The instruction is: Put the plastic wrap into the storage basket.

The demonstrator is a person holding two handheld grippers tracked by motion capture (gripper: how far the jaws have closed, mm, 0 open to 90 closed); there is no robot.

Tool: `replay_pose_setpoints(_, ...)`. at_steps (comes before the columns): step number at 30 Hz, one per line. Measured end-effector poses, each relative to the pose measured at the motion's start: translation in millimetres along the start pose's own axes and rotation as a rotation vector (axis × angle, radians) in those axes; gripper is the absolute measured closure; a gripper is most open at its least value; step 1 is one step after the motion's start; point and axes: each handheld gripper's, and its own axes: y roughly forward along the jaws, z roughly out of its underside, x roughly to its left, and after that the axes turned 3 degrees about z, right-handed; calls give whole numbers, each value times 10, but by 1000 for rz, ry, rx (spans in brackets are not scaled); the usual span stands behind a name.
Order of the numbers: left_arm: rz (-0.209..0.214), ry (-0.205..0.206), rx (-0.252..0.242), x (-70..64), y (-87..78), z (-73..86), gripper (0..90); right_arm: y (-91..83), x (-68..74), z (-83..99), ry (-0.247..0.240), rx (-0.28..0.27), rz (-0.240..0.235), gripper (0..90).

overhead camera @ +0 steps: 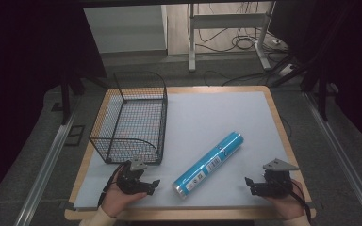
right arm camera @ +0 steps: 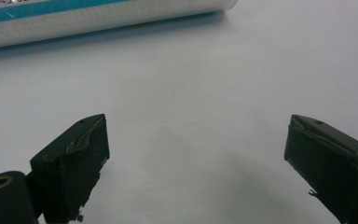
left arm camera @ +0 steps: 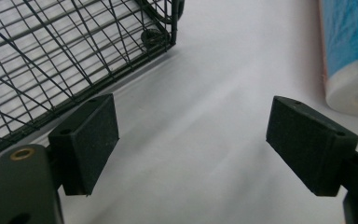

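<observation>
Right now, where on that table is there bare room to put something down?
Free: the far right stretch of the mat, between the wire basket and the blue tube. Also between the tube and right gripper. Crowded: the near left corner, around the left gripper and basket.

Both black tools (overhead camera: 153,184) (overhead camera: 249,184) carry grey three-cornered plates and trailing cables.

Left claw (overhead camera: 153,184) at lower left of the high view, jaws spread wide and empty, held in a hand (overhead camera: 118,195), right claw (overhead camera: 249,184) at lower right, jaws likewise wide apart, both pointing toward frame centre
</observation>
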Motion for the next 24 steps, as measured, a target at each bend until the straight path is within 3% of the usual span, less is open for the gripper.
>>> replay_pose_setpoints(14, 8, 1, -4, -33, -32, -60, 169, -73, -17, 37, -18, -40, 12, 79)
replay_pose_setpoints(18, 27, -23, -18, -43, -61, -74, 169, -65, -30, 37, -16, -37, 18, 83)
replay_pose_setpoints(24, 21, -17, -38, -79, -155, -138, 191, -52, -17, 26, -26, -29, 18, 88)
